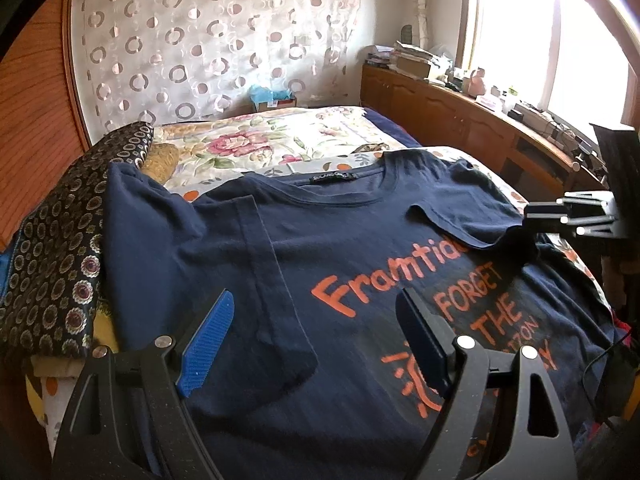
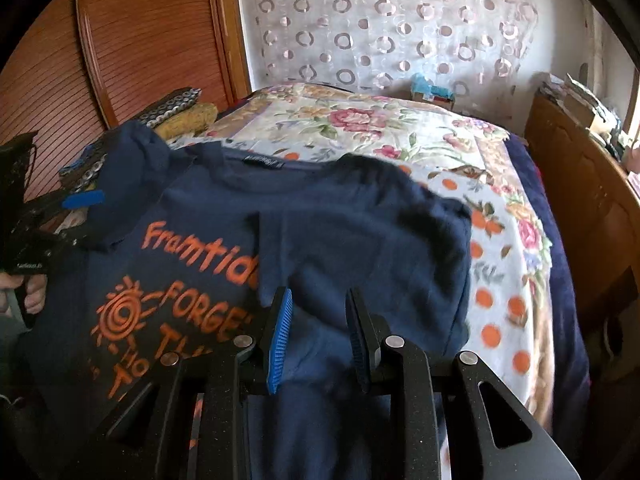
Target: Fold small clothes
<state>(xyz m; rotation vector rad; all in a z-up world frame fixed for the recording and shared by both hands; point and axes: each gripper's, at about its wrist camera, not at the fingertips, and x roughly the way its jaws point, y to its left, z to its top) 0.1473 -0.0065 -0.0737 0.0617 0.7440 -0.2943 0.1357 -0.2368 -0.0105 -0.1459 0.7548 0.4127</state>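
Shirt (image 1: 344,280) lies flat on the bed (image 1: 280,140), both sleeves folded in. Left gripper (image 1: 316,344) hangs open above it; right gripper (image 2: 320,340) half-open, empty. Next: grab the hem probably.

A bedroom in daylight. A bed (image 1: 280,140) with a cream floral bedspread (image 2: 400,128) fills the middle. On the far wall hangs a sheer white curtain (image 1: 208,40) patterned with brown rings. At the left stands a reddish wooden slatted panel (image 2: 140,40). Along the right runs a low wooden cabinet (image 1: 448,112), its top cluttered with books and small objects, beneath a bright, glaring window (image 1: 540,32).
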